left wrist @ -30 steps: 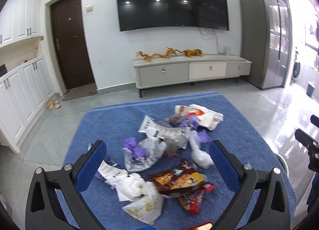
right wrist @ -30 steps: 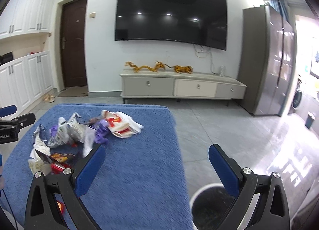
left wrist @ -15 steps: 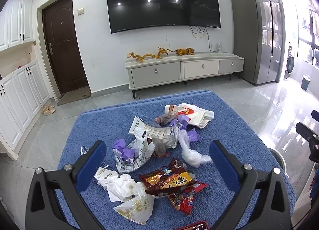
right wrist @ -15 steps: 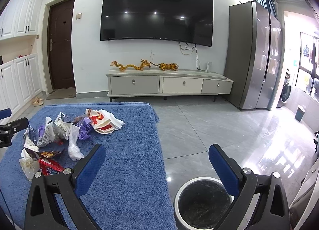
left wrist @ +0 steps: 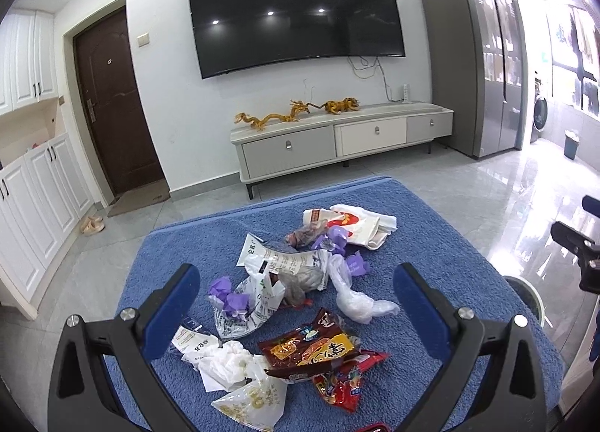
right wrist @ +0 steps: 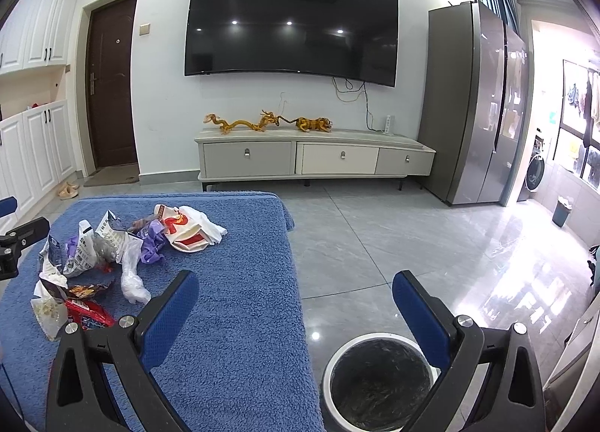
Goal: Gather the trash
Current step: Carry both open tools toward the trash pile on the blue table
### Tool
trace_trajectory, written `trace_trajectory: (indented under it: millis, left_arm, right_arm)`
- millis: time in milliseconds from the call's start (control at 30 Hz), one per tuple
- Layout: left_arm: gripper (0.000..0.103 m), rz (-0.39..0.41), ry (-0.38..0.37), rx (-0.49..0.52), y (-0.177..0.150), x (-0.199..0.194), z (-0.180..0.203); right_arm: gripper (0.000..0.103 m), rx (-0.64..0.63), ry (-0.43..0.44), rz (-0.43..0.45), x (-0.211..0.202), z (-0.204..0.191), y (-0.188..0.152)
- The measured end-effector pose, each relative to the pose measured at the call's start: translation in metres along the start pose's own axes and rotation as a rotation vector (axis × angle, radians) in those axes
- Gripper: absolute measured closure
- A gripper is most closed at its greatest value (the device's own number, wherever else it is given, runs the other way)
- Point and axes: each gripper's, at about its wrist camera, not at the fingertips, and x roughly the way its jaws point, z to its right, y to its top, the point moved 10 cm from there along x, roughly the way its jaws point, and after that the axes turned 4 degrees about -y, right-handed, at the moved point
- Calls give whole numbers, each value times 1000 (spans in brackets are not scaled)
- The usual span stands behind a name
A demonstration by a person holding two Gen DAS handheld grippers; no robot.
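Trash pile [left wrist: 300,293] heaped at centre of blue-covered desk [left wrist: 431,244]: wrappers, crumpled tissue, plastic bags. Left tool [left wrist: 296,300] above pile, jaws spread wide, empty. Right tool [right wrist: 296,304] wide apart, empty, over desk edge. White-rimmed bin [right wrist: 375,383] on floor just beside desk.

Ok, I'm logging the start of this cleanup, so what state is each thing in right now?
left tongs: open, holding nothing
right tongs: open, holding nothing
trash bin: on the floor, uncovered, dark liner inside
brown snack wrapper: torn open, lying flat on the blue cloth
white tissue: crumpled
TV: off
cabinet drawers: shut
door: shut
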Motion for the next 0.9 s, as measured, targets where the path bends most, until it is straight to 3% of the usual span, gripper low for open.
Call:
trace_trajectory:
  millis: [900]
  left_arm:
    - [0,-29,-88,94,0,6,47]
  right_arm:
    - [0,5,-34,-18,9,14,-5]
